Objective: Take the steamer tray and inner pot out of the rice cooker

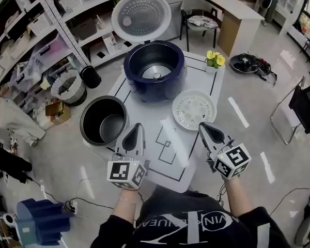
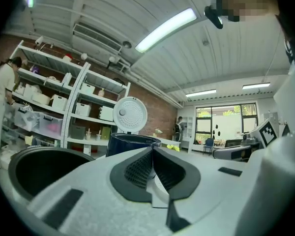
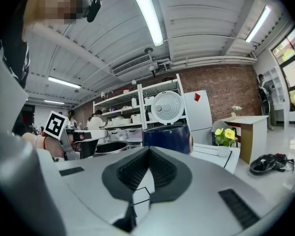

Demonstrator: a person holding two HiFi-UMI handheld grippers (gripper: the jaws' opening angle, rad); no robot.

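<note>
The dark-blue rice cooker stands on the white worktop with its lid raised and the bare heating plate showing inside; the black inner pot sits at the worktop's left edge, left of the cooker; the white perforated steamer tray lies flat in front of the cooker, to its right; the left tongs and right tongs are both pressed together, pinching nothing, above the near worktop, apart from pot and tray; yellow flowers stand just right of the cooker.

Rice cooker navy; inner pot black; steamer tray white (dotted holes); flowers yellow; table white, black-lined.
</note>
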